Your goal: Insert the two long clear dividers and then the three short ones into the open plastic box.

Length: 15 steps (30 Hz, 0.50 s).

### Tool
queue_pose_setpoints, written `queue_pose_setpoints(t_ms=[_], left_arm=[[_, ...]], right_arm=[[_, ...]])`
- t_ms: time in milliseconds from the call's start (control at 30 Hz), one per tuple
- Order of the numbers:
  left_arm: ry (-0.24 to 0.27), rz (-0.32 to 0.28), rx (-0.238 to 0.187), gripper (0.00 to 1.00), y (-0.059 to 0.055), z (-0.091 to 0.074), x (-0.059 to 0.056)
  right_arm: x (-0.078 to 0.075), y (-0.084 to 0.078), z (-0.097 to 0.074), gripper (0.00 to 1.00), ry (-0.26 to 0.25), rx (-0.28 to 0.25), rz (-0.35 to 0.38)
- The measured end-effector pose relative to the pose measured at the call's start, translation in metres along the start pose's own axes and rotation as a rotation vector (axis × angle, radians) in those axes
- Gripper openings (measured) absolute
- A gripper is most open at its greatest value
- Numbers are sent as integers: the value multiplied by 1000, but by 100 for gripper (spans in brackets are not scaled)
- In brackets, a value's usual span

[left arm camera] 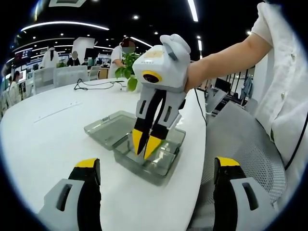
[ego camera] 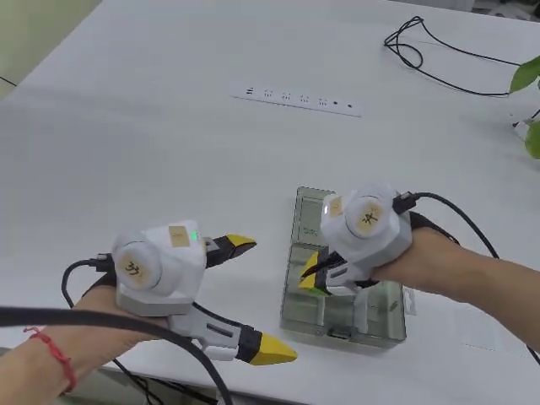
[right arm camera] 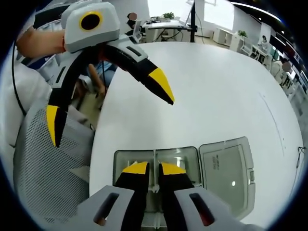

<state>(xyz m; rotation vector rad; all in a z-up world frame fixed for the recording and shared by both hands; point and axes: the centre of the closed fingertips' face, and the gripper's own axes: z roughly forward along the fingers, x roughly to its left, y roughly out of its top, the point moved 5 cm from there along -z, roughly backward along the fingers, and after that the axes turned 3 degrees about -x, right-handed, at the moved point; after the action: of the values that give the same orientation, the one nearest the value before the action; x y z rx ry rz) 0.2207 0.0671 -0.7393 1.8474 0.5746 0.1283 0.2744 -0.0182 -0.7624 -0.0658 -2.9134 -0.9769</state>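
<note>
White table (ego camera: 126, 126) spans scene. White power strip (ego camera: 295, 99) lies flat, far centre. Black cable (ego camera: 413, 46) looped, far right. Green plant leaves (ego camera: 527, 80) at right edge. Grey mesh chair (right arm camera: 43, 163) beside table's near edge.

Partly hidden box, uncertain grip

In the head view the right gripper (ego camera: 312, 277) covers the middle of the plastic box (ego camera: 297, 316), so the compartments beneath it cannot be counted. In the right gripper view a thin clear divider (right arm camera: 154, 156) stands between the nearly closed jaws (whether they pinch it or merely flank it is unclear). The plant (ego camera: 526, 78) is cut off by the right edge, and the sockets on the power strip (ego camera: 295, 99) are too small to make out.
</note>
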Motion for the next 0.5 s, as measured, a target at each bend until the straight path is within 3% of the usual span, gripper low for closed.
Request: queue_pose_setpoints(t_ms=[500], left_arm=[[3, -2, 0, 100, 0, 1, -1]], right_arm=[[0, 11, -42, 22, -31, -117, 54]])
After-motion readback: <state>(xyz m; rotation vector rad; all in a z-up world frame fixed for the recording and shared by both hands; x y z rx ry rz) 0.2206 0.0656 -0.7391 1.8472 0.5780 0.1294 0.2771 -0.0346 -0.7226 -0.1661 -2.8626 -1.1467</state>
